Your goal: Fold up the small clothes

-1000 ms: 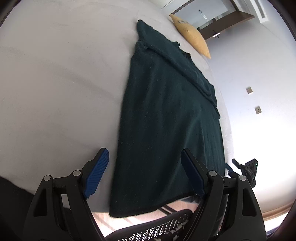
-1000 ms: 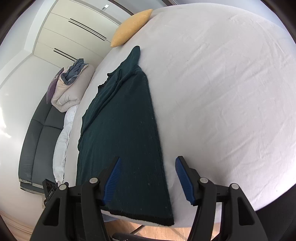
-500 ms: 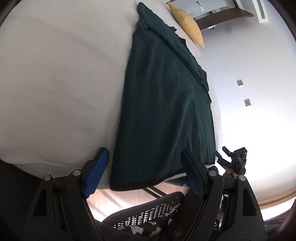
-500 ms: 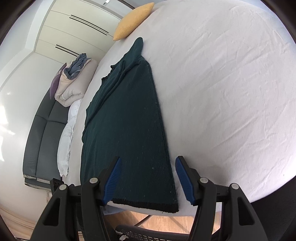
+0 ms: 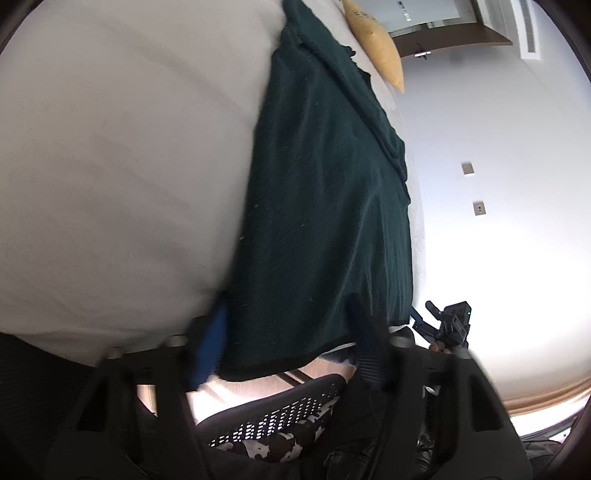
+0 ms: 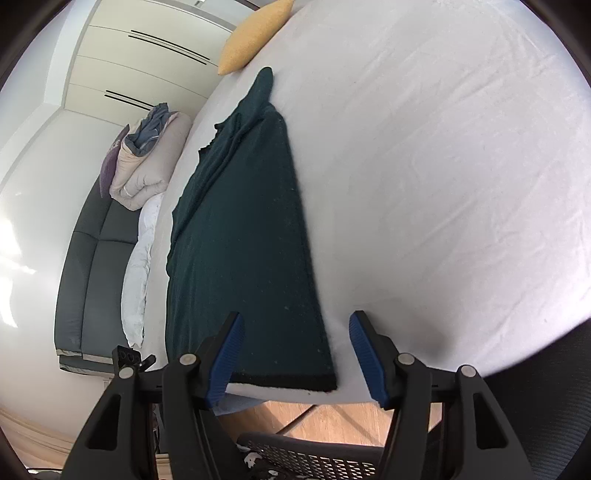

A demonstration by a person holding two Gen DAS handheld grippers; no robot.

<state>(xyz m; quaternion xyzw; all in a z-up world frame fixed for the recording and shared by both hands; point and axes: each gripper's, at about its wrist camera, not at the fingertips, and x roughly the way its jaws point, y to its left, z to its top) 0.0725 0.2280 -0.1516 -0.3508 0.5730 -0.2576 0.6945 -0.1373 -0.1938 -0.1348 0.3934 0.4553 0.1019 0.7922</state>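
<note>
Left gripper (image 5: 288, 350), jaws just closing around the dark green knitted garment's (image 5: 325, 206) hem at the white bed's (image 5: 110, 166) edge; right gripper (image 6: 295, 354) spread wide. A shallow bite could slip.

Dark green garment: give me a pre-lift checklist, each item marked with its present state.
1. Dark green garment lies flat on the bed: ok.
2. Near hem reaches the bed edge, within reach: ok.
3. Left gripper jaws have just been closing around the hem corner; pads pressing: cannot tell, blurred.
4. Right gripper straddles the other corner, jaws apart: ok.
5. Right gripper gripping cloth: not ok.
6. Yellow pillow clear of the garment: ok.
</note>
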